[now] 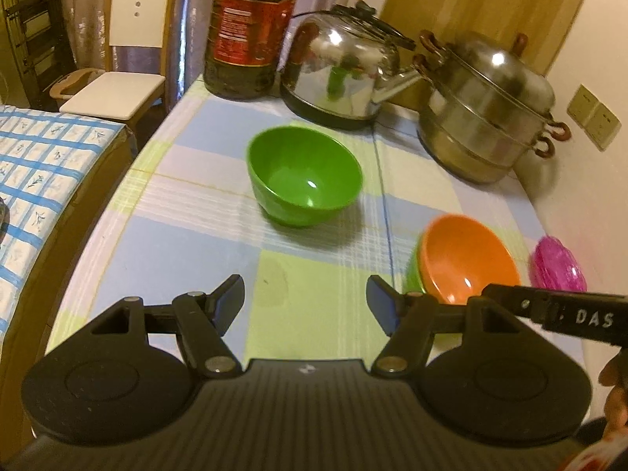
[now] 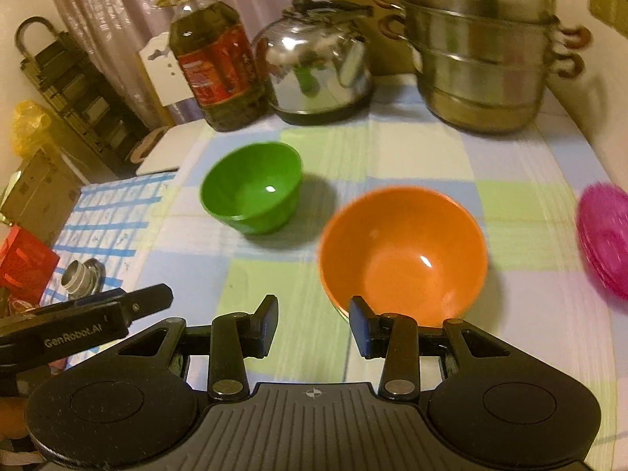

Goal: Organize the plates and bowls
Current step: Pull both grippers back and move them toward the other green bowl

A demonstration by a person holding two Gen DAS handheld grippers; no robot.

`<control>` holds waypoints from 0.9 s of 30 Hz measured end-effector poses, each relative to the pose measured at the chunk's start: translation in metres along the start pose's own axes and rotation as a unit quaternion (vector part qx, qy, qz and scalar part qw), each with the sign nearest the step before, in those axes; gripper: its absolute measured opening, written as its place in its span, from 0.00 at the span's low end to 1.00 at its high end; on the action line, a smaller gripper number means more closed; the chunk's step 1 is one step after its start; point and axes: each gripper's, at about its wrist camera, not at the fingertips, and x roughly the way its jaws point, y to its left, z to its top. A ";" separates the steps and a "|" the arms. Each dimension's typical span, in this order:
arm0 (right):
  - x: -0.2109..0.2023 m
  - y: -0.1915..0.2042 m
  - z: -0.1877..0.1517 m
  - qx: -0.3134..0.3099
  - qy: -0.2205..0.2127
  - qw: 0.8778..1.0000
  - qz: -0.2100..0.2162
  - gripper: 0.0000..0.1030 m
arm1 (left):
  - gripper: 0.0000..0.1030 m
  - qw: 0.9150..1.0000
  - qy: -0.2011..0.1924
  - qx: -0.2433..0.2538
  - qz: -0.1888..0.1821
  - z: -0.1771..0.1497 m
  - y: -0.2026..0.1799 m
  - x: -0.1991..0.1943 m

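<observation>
Left gripper [image 1: 304, 306] and right gripper [image 2: 314, 324] are held open, empty. Orange bowl [image 2: 404, 255] already nested in a green one; lone green bowl [image 1: 304, 180] mid-counter remains unstacked.

Each hand-held gripper [image 1: 305, 300] [image 2: 313, 324] is matte black: a ribbed centre plate with a small crosshair mark, round housings either side, and silver rivets on the linkage arms. The fingers [image 2: 361, 327] carry blue-faced pads. White lettering marks each gripper's side.

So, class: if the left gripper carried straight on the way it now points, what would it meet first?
Probably the checked tablecloth, since the open, empty left gripper points down at it. Beyond stands the lone green bowl; depth is unclear.
</observation>
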 end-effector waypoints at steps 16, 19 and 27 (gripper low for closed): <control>0.076 -0.001 0.073 -0.014 0.014 1.000 0.013 0.39 | 0.63 1.000 -0.009 -0.018 0.014 0.063 0.032 0.061; 0.092 -0.003 0.084 -0.014 0.019 1.000 0.015 0.39 | 0.63 0.999 -0.011 -0.026 0.017 0.074 0.036 0.076; 0.133 -0.009 0.108 0.005 0.034 0.999 0.024 0.39 | 0.61 0.999 0.009 -0.034 0.018 0.094 0.044 0.124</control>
